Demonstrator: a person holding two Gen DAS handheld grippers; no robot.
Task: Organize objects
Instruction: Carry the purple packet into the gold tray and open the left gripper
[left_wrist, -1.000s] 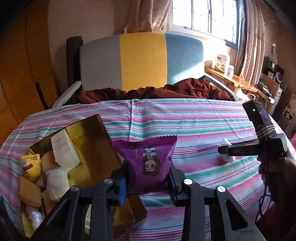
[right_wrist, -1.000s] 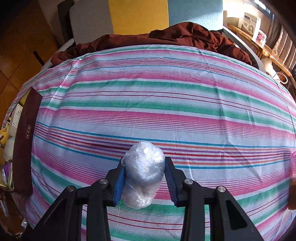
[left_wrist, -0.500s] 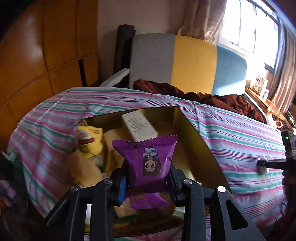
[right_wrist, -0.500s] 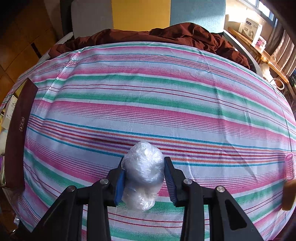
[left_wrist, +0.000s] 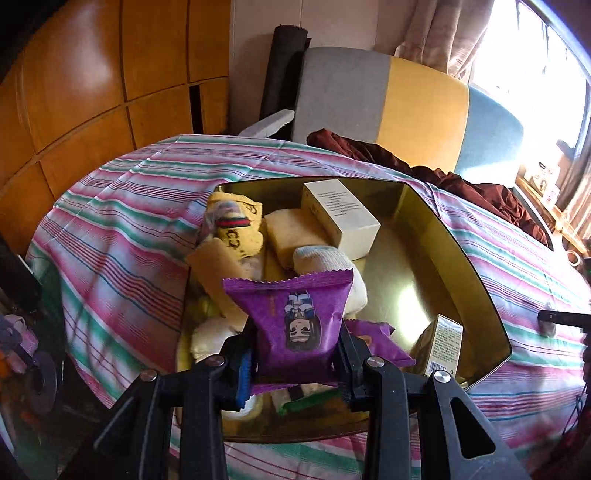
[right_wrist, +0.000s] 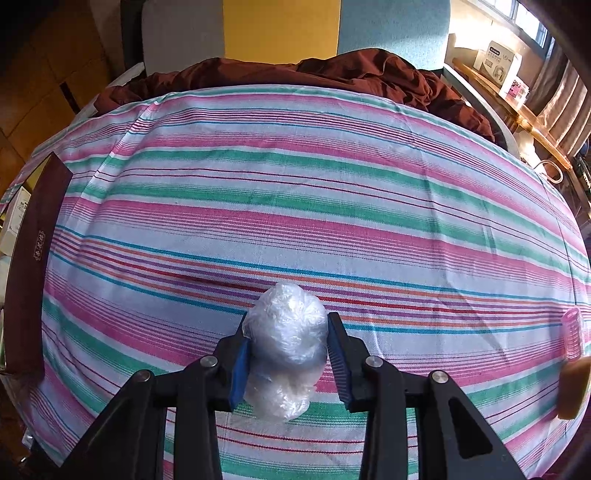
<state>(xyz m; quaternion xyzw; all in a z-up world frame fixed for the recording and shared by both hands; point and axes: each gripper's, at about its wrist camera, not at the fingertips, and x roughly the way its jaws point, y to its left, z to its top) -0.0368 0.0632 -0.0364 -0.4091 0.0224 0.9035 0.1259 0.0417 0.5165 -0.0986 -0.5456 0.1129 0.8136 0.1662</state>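
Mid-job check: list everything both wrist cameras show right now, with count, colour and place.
purple snack packet: 1, purple, clamped in the left gripper above the box
gold box: 1, gold inside, open on the bedspread, partly filled
white carton: 1, white, at the far end of the box
yellow pouch: 1, yellow, far left in the box
second purple packet: 1, purple, in the box under the held one
plastic-wrapped ball: 1, clear white, between the right gripper's pads on the bedspread
striped bedspread: 1, pink, green and white, under everything
maroon blanket: 1, dark red, at the far edge
left gripper: black, shut on the packet
right gripper: black, shut on the ball
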